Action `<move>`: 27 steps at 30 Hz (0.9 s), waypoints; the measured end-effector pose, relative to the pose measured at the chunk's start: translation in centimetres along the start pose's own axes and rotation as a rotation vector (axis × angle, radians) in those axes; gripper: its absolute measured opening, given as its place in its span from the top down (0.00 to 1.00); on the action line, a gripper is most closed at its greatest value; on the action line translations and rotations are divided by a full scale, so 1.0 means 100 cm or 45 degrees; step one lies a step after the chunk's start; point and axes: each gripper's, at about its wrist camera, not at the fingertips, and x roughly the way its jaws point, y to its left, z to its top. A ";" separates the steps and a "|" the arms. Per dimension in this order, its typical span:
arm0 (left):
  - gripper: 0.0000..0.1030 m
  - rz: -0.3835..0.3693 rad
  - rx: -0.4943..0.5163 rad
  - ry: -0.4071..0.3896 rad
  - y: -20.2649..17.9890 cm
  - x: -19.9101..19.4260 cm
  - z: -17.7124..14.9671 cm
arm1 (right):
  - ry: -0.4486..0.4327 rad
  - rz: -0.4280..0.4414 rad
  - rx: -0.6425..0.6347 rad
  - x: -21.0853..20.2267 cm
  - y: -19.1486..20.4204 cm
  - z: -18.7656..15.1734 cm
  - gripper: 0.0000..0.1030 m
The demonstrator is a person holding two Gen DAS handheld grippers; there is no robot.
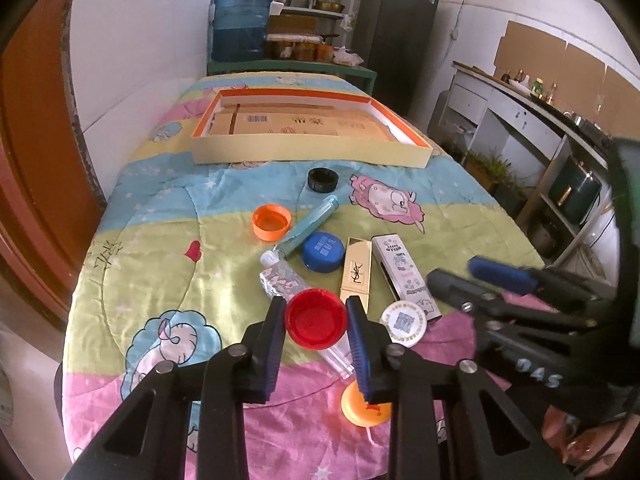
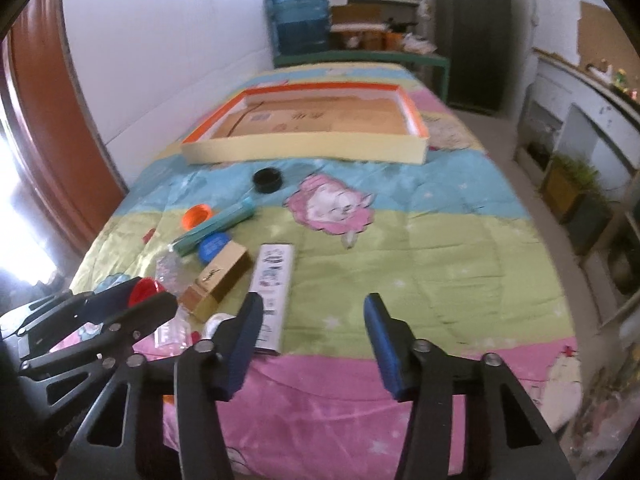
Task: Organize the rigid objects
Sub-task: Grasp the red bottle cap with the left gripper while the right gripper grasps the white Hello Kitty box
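Note:
My left gripper is shut on a red cap, held just above the quilt; it also shows in the right wrist view. Around it lie a clear bottle, a blue cap, a gold box, a white box, a white round lid, a teal tube, an orange cap, a black cap and an orange disc. My right gripper is open and empty, above the quilt right of the white box.
A shallow cardboard tray with an orange rim sits at the far end of the quilt-covered table. A wall runs along the left. Counters and shelves stand to the right, a water jug behind.

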 end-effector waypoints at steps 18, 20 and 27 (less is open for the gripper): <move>0.70 0.033 -0.099 -0.033 0.025 -0.010 0.010 | 0.105 -0.016 -0.076 0.034 0.023 0.013 0.74; 0.70 0.031 -0.106 -0.032 0.027 -0.009 0.012 | 0.106 0.001 -0.058 0.034 0.020 0.014 0.75; 0.70 0.029 -0.106 -0.038 0.030 -0.007 0.022 | 0.076 0.025 -0.034 0.027 0.016 0.020 0.75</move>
